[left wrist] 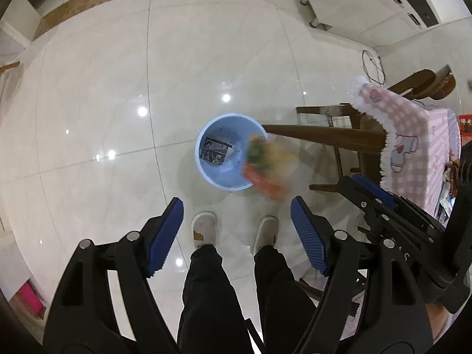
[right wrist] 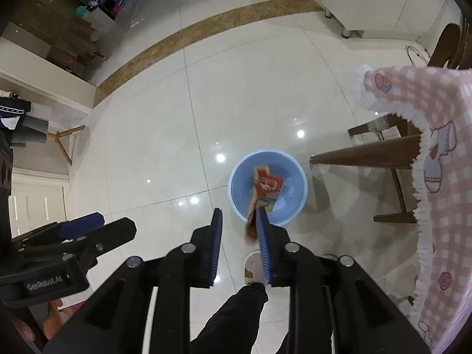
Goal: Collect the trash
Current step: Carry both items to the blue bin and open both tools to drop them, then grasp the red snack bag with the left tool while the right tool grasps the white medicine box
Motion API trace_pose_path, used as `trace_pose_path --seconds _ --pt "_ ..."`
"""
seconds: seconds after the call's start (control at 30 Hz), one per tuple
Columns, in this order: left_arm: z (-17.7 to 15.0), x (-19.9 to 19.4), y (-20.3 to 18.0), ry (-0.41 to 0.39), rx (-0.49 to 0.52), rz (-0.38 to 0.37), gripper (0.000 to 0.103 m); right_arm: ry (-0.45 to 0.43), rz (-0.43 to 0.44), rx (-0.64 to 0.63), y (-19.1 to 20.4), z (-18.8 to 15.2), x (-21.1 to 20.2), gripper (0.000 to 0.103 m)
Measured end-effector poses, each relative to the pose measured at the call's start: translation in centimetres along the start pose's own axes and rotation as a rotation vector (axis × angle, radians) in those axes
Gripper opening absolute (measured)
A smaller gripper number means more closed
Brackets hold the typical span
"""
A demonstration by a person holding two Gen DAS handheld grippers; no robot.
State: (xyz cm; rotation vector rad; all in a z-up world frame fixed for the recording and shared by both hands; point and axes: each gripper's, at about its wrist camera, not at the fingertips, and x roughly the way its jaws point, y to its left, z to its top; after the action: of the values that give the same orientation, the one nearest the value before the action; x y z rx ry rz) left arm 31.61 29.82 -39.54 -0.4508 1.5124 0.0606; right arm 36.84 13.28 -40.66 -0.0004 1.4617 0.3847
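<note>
Wrapper: a red and orange snack wrapper (right wrist: 267, 187) is dropping free below the right tongs (right wrist: 239, 227), its lower end over the mouth of the blue bin (right wrist: 236, 194); the left wrist view is showing it as a blurred streak (left wrist: 264, 166) at the bin's near-right rim.
Long axis: the wrapper is hanging roughly along the line from the right tongs' tip to the bin, its upper end lying beside one blue pad (right wrist: 263, 244).
Grip state, right: the jaws are standing partly apart and no pad is pressing on the wrapper; judged as a release in progress.
Grip state, left: the left tongs (left wrist: 237, 216) are standing wide apart with nothing between the pads.
Nearer hand: the right tongs are the nearer to the wrapper; the left tongs are hanging beside them.
Pose: both tongs are pointing steeply down at the floor (left wrist: 103, 94), above the person's slippers (left wrist: 205, 230).
Bin contents: a printed packet (left wrist: 215, 152) is lying inside already.
Surroundings: a desk (right wrist: 365, 153) with a pink checked cloth (right wrist: 442, 147) is standing to the right of the bin.
Risk: the wrapper is falling near the rim and may land outside.
</note>
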Motion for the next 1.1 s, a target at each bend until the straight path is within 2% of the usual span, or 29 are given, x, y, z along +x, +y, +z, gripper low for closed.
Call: trace_pose_path --seconds 0.2,0.3,0.4,0.5,0.6,0.8,1.0,1.1 --pt "-0.3 -3.2 -3.2 -0.058 0.064 -0.015 0.074 -0.072 0.029 0.015 -0.7 -0.1 -4.7 0.027" --pt "-0.2 -5.1 -6.3 -0.096 0.121 -0.023 0.074 -0.119 0.034 0.039 -2.2 -0.6 -7.5 0.03" --pt "-0.3 -6.6 -10.7 -0.132 0.198 -0.046 0.074 -0.183 0.034 0.088 -5.2 -1.4 -11.0 0.03" --pt "-0.7 -7.7 -16.1 -0.159 0.293 -0.068 0.074 -0.256 0.016 0.153 -9.5 -2.8 -14.7 0.033" --pt "-1.6 -8.2 -22.3 -0.178 0.388 -0.107 0.076 -0.332 -0.021 0.243 -15.5 -5.1 -18.6 0.034" --pt "-4.3 -6.0 -36.0 -0.131 0.524 -0.204 0.078 -0.443 -0.117 0.438 -28.5 -10.4 -24.1 0.037" --pt "-7.4 -1.8 -48.8 -0.052 0.563 -0.302 0.08 -0.498 -0.197 0.594 -40.2 -15.3 -27.6 0.039" --pt "-8.5 0.4 -54.1 -0.041 0.553 -0.324 0.08 -0.504 -0.209 0.635 -44.0 -16.7 -28.0 0.041"
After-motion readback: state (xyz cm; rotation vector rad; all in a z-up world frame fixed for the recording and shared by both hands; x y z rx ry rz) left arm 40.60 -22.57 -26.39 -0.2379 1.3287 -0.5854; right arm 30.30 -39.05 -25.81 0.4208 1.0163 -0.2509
